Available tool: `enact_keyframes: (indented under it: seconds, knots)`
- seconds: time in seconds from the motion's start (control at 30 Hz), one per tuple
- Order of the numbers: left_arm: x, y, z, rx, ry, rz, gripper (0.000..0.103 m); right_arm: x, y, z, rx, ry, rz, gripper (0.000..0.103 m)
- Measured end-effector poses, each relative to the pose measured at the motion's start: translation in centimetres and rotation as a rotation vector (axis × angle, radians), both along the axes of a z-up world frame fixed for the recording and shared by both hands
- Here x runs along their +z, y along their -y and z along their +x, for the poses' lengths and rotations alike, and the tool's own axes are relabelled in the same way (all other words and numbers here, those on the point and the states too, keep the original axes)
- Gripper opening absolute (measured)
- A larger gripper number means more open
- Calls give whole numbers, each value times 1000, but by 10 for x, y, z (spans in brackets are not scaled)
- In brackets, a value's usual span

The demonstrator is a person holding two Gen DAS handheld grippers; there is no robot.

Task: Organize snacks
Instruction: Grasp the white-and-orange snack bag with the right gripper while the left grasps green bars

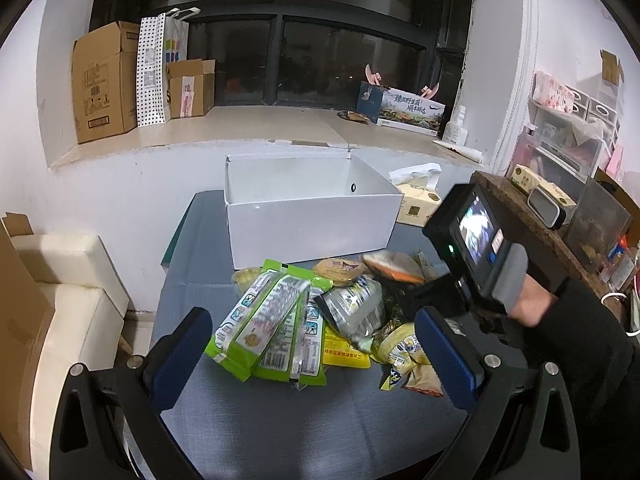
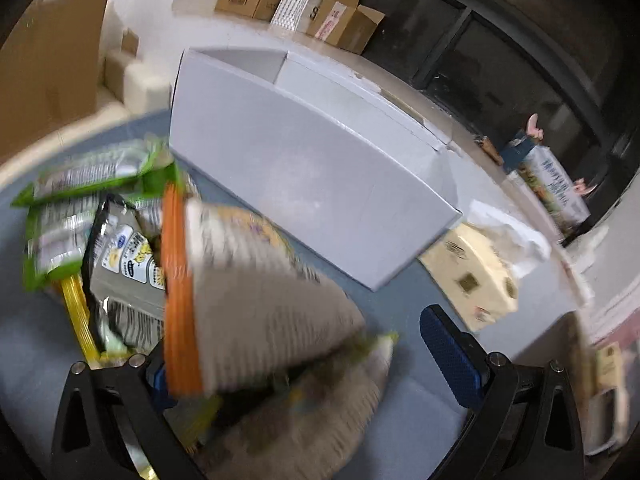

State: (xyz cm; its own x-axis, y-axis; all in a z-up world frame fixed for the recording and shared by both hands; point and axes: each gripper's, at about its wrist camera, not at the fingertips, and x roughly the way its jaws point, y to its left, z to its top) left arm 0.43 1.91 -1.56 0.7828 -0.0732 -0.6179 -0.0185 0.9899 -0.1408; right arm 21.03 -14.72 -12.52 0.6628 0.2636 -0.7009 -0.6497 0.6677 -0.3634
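A pile of snack packets lies on the blue-grey tablecloth [image 1: 280,420]: green packets [image 1: 268,320], a silver packet [image 1: 354,308], a yellow packet [image 1: 344,354], small cups [image 1: 340,270]. An open white box [image 1: 312,220] stands behind the pile. My left gripper [image 1: 312,356] is open and empty, low over the near side of the pile. My right gripper [image 2: 316,356] is open, low over the right of the pile. An orange-edged white packet [image 2: 256,288] lies blurred between its fingers, and I cannot tell whether they touch it. The white box [image 2: 304,172] stands just beyond.
A tissue box [image 1: 418,200] stands right of the white box. A wooden shelf [image 1: 532,216] with containers is at the right. A cream sofa [image 1: 68,304] is at the left. Cardboard boxes [image 1: 108,80] and a bag stand on the window ledge.
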Motion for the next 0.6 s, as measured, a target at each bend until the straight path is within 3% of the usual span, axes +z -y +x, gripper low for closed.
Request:
enact_keyframes:
  seconds: [0.07, 0.1, 0.13, 0.17, 0.27, 0.4, 0.5, 0.6]
  knots:
    - [-3, -3, 1, 0, 1, -10, 103, -1, -2, 8, -14, -8, -8, 103]
    - [-4, -4, 1, 3, 2, -12, 103, -2, -5, 9, -8, -17, -18, 95]
    - [-6, -7, 2, 9, -1, -16, 103, -4, -8, 12, 8, -39, -26, 68]
    - [-7, -8, 3, 12, -6, -17, 103, -8, -11, 13, 10, -73, -47, 51]
    - [-14, -16, 5, 14, -28, -16, 103, -8, -11, 10, -5, -77, -37, 49]
    - [-26, -24, 8, 2, -47, 34, 103, 10, 5, 10, -54, -75, 70, 40]
    - [-41, -31, 13, -21, -55, 100, 103, 28, 21, 14, -109, -66, 150, 39]
    - [-53, -39, 20, -73, -65, 117, 103, 45, 36, 11, -129, -87, 241, 39]
